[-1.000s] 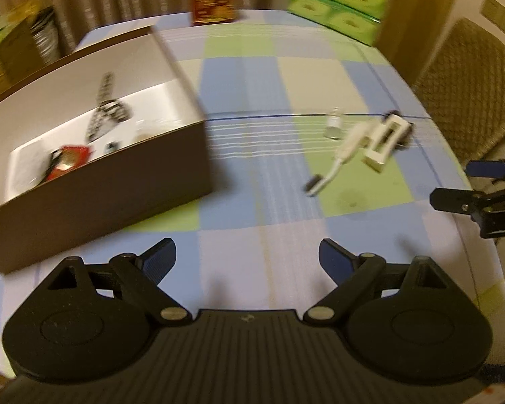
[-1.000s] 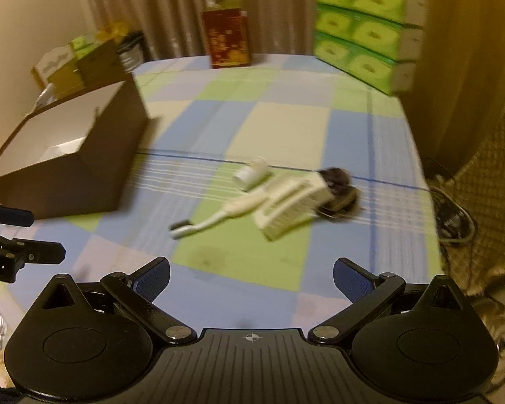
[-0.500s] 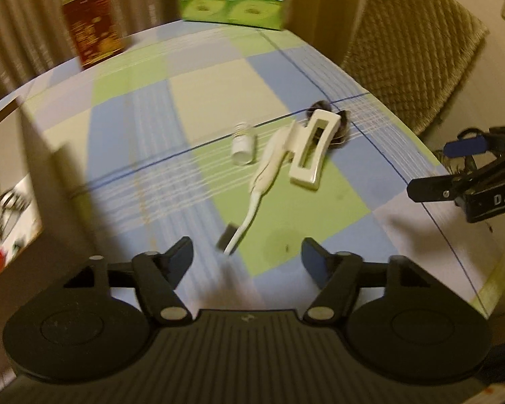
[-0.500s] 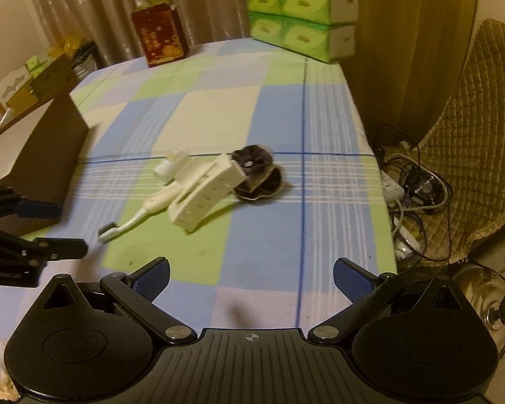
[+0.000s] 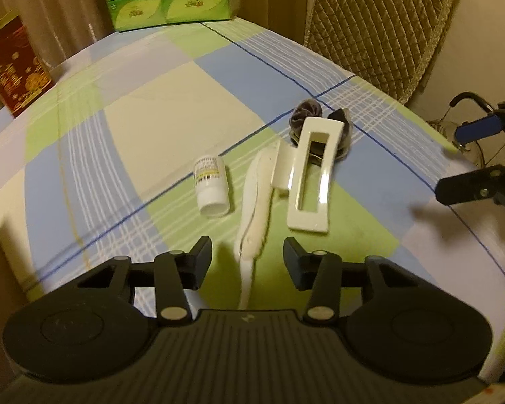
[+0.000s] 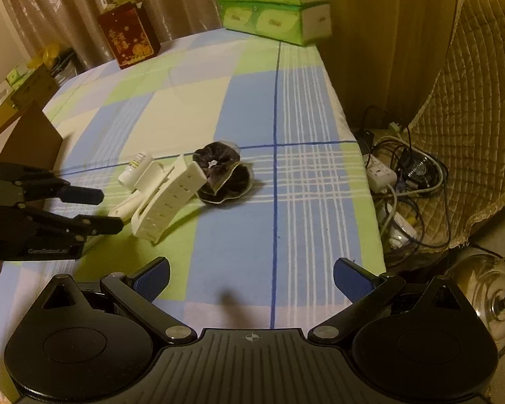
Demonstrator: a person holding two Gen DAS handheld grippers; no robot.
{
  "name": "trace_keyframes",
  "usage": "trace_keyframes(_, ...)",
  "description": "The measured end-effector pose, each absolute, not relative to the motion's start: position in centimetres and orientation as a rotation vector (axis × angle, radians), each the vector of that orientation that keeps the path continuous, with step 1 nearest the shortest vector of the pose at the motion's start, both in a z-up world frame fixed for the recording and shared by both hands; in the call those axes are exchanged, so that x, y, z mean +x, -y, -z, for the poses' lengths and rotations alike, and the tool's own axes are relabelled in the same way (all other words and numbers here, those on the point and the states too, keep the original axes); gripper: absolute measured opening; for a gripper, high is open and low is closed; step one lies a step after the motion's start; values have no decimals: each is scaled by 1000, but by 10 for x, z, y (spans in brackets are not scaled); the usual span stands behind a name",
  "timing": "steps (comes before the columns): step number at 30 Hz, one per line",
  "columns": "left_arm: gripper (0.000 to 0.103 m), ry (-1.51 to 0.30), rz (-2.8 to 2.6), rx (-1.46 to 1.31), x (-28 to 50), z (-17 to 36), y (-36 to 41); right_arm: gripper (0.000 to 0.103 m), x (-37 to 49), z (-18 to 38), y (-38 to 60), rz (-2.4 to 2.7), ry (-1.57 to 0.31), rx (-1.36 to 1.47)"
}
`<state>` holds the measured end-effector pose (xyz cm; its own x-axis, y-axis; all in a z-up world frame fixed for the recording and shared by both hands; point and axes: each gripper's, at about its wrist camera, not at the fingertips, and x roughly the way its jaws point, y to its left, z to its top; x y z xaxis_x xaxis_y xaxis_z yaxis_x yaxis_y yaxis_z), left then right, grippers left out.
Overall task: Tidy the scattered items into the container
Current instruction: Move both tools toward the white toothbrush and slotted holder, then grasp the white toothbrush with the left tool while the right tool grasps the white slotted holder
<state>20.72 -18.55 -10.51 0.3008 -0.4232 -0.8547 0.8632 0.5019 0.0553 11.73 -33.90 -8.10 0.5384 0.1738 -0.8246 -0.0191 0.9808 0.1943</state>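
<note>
Left gripper (image 5: 247, 257) is hovering low over the table (image 5: 151, 107) with jaws standing wide, nothing between the pads yet; the white toothbrush (image 5: 254, 202) is lying straight ahead with its handle running into the gap between the jaws, roughly centred. Small white bottle (image 5: 210, 181) is lying on its side just ahead and left of the left jaw, near the toothbrush but apart from it. White hair claw clip (image 5: 309, 175) is sitting ahead of the right jaw, touching the toothbrush's far end, with the dark scrunchie (image 5: 306, 114) tucked under its far end. Right gripper (image 6: 250, 277) is also sitting with jaws wide apart and gripping nothing, over bare tablecloth; in its view the clip (image 6: 168, 198) and scrunchie (image 6: 224, 171) are lying ahead and left of the left jaw, bottle (image 6: 134, 170) further left beyond the clip. Left gripper (image 6: 112, 210) is showing at the left edge of that view, fingers flanking the toothbrush (image 6: 126, 207). Brown container (image 6: 27, 134) is sitting far left of the right jaws, only its corner showing, well apart from the cluster; contents can't be seen. Red box (image 6: 129, 38) and green tissue packs (image 6: 272, 1) are standing at the table's far edge, well ahead of both jaws.
</note>
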Motion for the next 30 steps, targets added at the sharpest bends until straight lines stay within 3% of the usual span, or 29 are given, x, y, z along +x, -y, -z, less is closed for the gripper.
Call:
trace_keyframes(6,34,-912,957,594,211,113,198,101,125,81,342,-122,-996,217)
trace_keyframes(10,17,-952,969,585,210,120,198,101,130,82,342,-146,-994,265)
trace_keyframes(26,18,-1127,726,443,182,112,114,101,149,94,317,-255,-1028,283)
trace_keyframes(30,20,-1089,731,462,182,114,122,101,155,97,312,-277,-1030,291)
